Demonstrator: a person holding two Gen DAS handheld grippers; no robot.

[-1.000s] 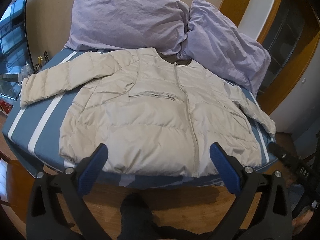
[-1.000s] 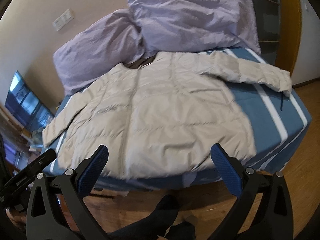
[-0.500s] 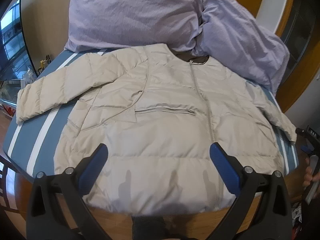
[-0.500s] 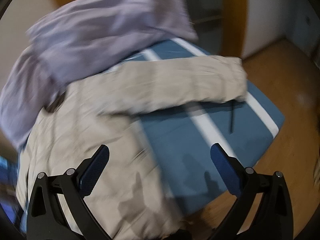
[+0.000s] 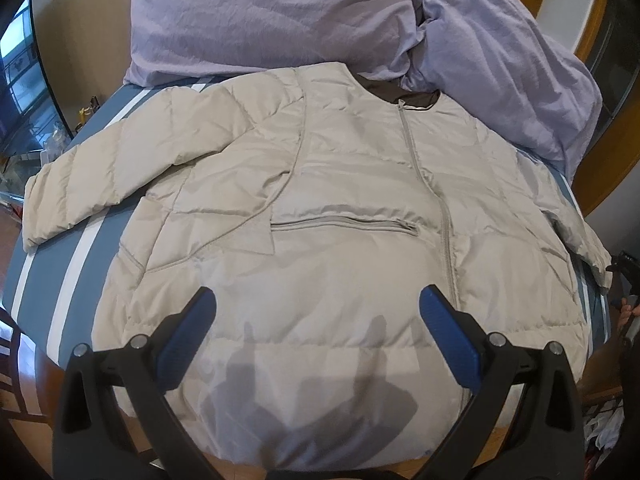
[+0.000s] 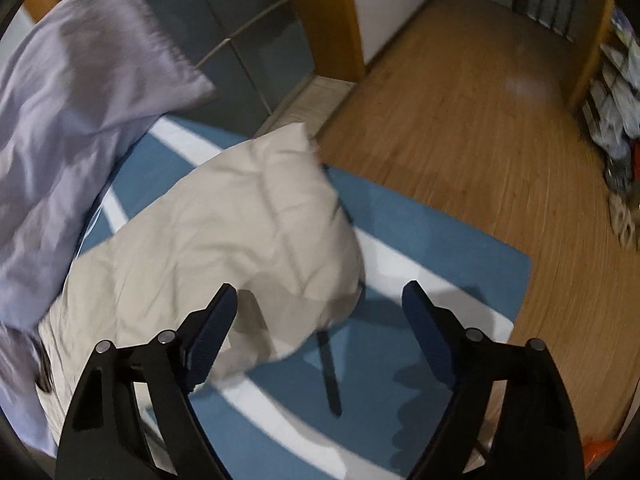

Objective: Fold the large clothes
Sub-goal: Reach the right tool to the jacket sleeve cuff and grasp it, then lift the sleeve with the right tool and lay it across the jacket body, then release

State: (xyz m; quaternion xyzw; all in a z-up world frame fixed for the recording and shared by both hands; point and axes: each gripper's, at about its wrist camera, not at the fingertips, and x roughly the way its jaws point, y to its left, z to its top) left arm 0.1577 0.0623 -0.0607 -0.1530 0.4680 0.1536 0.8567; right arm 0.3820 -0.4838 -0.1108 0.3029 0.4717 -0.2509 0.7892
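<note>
A beige puffer jacket [image 5: 340,208] lies front up on the blue striped bed [image 5: 80,264], zipped, with both sleeves spread out. My left gripper [image 5: 316,296] hovers open over the jacket's lower front, a little left of the zipper, with nothing between its fingers. In the right wrist view the jacket's right sleeve cuff [image 6: 260,232] lies on the bed [image 6: 440,248]. My right gripper [image 6: 320,290] hangs just above that cuff, its jaws closing. The cuff's end sits below the gap near the left finger [image 6: 212,328], and the pads are not pressing on it.
Two lilac pillows [image 5: 280,16] lean at the head of the bed. A dark cord [image 6: 328,372] trails from the cuff across the bed. Wooden floor [image 6: 460,100], a door frame [image 6: 332,20] and cluttered shelves [image 6: 616,80] lie beyond the bed's corner.
My left gripper has come in lower over the jacket's hem. My right gripper has swung from the jacket's body to the right sleeve cuff, rolled, and its jaws have narrowed.
</note>
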